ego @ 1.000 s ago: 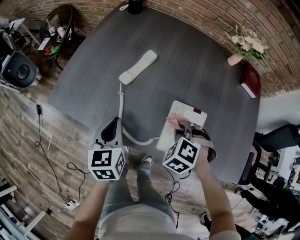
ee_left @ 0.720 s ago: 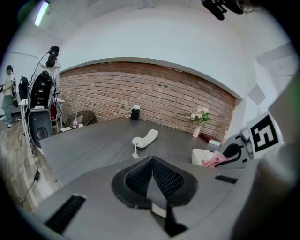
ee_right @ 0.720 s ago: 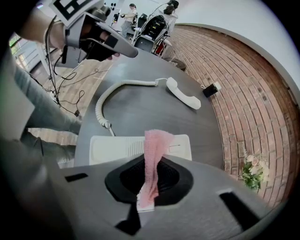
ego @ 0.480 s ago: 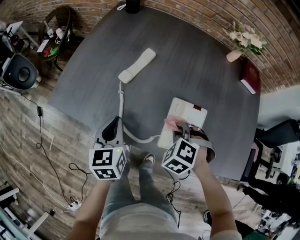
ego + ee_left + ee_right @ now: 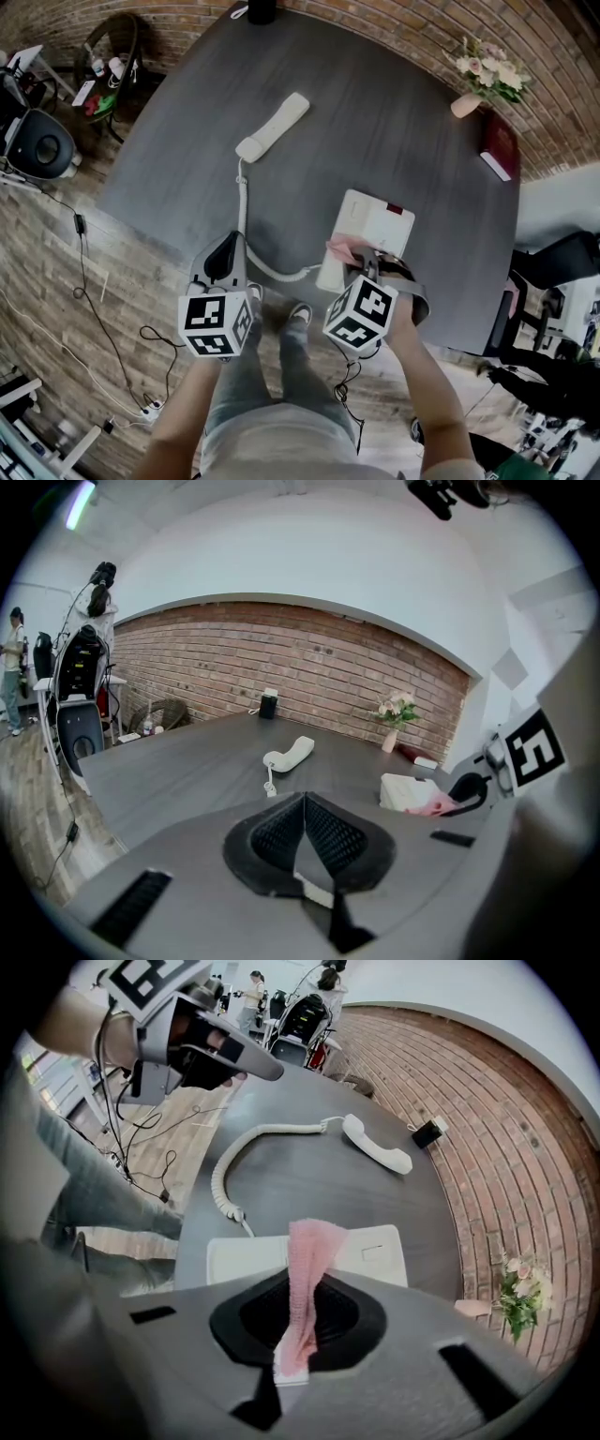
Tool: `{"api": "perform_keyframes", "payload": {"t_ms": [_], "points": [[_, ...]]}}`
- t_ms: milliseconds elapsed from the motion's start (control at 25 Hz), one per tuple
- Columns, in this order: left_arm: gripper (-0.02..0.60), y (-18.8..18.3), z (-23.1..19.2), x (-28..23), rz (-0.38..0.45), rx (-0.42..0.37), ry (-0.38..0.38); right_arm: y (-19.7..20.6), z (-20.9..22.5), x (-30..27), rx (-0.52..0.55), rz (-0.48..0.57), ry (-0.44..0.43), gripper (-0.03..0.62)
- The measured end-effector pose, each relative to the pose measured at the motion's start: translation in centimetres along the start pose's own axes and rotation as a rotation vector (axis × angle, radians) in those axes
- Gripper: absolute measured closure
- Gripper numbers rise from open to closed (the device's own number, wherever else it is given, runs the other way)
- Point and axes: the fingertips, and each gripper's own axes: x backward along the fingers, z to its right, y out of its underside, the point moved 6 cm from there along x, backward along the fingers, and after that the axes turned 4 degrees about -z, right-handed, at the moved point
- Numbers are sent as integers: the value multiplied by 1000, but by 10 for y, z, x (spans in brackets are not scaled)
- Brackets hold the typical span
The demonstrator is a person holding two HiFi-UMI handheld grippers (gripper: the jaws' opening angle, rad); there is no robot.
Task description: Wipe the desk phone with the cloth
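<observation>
The white desk phone base [image 5: 370, 234] lies on the dark round table [image 5: 375, 122] near its front edge. Its handset [image 5: 273, 127] rests apart, farther back, tied to the base by a coiled cord [image 5: 246, 220]. My right gripper [image 5: 361, 265] is shut on a pink cloth [image 5: 344, 248] whose free end lies over the base's near left part; in the right gripper view the cloth [image 5: 309, 1260] hangs over the base [image 5: 375, 1252]. My left gripper [image 5: 225, 265] hovers at the table's front edge, left of the base, shut and holding nothing [image 5: 303, 841].
A vase of flowers [image 5: 487, 80] and a dark red book [image 5: 500, 150] sit at the table's right rim. A small black box [image 5: 262, 11] stands at the far edge. A speaker [image 5: 37, 145], cables and a power strip [image 5: 148, 407] lie on the wood floor at left.
The pink cloth and right gripper have crept slightly leftward along the phone base's near edge. The left gripper has stayed where it was.
</observation>
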Motion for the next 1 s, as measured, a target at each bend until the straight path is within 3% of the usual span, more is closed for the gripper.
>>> {"api": "perform_keyframes", "payload": {"t_ms": [1000], "points": [[575,4,6,0,-11,-17,19,4,-36,6,-21,6,-101,574]]}}
